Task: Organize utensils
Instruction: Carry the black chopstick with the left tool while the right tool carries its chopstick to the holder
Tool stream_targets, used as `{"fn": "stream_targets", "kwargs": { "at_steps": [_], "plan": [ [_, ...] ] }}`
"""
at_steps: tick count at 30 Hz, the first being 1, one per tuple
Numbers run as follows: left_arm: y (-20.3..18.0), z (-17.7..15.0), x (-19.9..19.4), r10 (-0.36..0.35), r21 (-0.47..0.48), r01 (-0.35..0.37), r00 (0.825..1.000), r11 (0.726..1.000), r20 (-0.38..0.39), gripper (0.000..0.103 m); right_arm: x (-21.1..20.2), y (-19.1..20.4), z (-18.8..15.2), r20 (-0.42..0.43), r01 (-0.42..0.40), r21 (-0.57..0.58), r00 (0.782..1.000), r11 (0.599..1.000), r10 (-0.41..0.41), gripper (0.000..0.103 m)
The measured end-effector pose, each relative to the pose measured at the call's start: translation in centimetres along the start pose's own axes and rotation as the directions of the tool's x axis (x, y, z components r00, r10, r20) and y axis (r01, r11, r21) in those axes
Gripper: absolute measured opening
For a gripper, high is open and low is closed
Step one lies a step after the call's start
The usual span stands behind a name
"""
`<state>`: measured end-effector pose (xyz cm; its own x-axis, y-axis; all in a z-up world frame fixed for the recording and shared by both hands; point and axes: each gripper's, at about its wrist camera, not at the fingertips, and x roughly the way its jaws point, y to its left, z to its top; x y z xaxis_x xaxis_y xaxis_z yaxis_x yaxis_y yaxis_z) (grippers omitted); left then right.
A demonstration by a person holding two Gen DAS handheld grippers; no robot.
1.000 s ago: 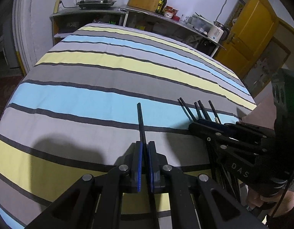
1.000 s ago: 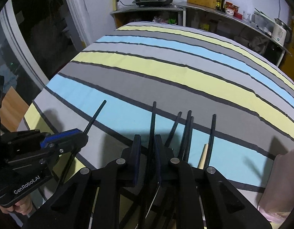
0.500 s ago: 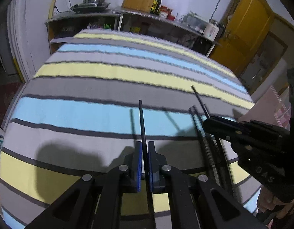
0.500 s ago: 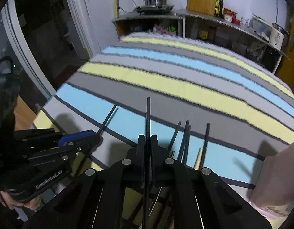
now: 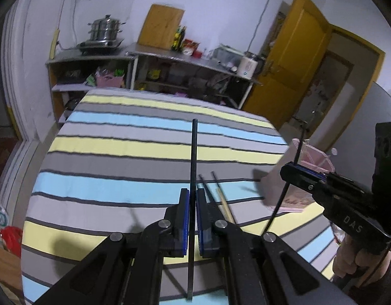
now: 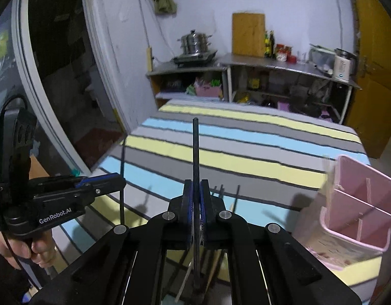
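My left gripper is shut on a black chopstick and holds it above the striped table. My right gripper is shut on a second black chopstick, also lifted off the cloth. Each gripper shows in the other's view: the right gripper with its chopstick, and the left gripper with its chopstick. Loose black chopsticks and a wooden one lie on the cloth below. A pink divided holder stands at the table's right edge.
Shelving beyond the table's far end carries a steel pot, a wooden cutting board, bottles and a white kettle. A yellow door stands at the right. A hand grips the left gripper's handle.
Both grippers have risen off the table, each carrying a black chopstick. The right jaws, apart a second ago, closed on their chopstick. The pink holder has come into view.
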<state>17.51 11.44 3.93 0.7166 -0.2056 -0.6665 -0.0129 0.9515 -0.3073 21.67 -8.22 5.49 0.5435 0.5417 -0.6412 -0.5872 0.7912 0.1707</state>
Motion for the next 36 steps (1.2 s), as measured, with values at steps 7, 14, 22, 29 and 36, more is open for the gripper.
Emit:
{"fn": "stream_targets", "kwargs": {
  "at_steps": [7, 14, 22, 29, 36],
  "plan": [
    [-3.1, 1.1, -2.9, -0.045, 0.051, 0.043, 0.998, 0.998, 0.037, 0.005, -4.8, -1.2, 0.1, 0.082, 0.032, 0.047, 0.996, 0.998, -0.036, 0.005],
    [-6.8, 2.2, -3.6, -0.104, 0.093, 0.101, 0.994, 0.991, 0.034, 0.005, -8.2, -2.9, 0.1, 0.14, 0.061, 0.093, 0.987, 0.994, -0.073, 0.005],
    [-11.5, 3.7, -2.5, -0.177, 0.152, 0.175, 0.984, 0.973, 0.0, 0.005, -12.0, -6.7, -0.3, 0.18, 0.111, 0.175, 0.973, 0.978, -0.143, 0.005],
    [-15.9, 6.5, -2.2, -0.242, 0.19, 0.235, 0.97, 0.953, 0.014, 0.005, -15.2, -9.1, 0.6, 0.237, 0.157, 0.217, 0.949, 0.963, -0.208, 0.005],
    [-19.2, 9.9, -1.2, -0.286, 0.202, 0.27, 0.957, 0.941, 0.054, 0.005, -18.0, -11.2, 2.2, 0.314, 0.203, 0.256, 0.907, 0.945, -0.28, 0.005]
  ]
}}
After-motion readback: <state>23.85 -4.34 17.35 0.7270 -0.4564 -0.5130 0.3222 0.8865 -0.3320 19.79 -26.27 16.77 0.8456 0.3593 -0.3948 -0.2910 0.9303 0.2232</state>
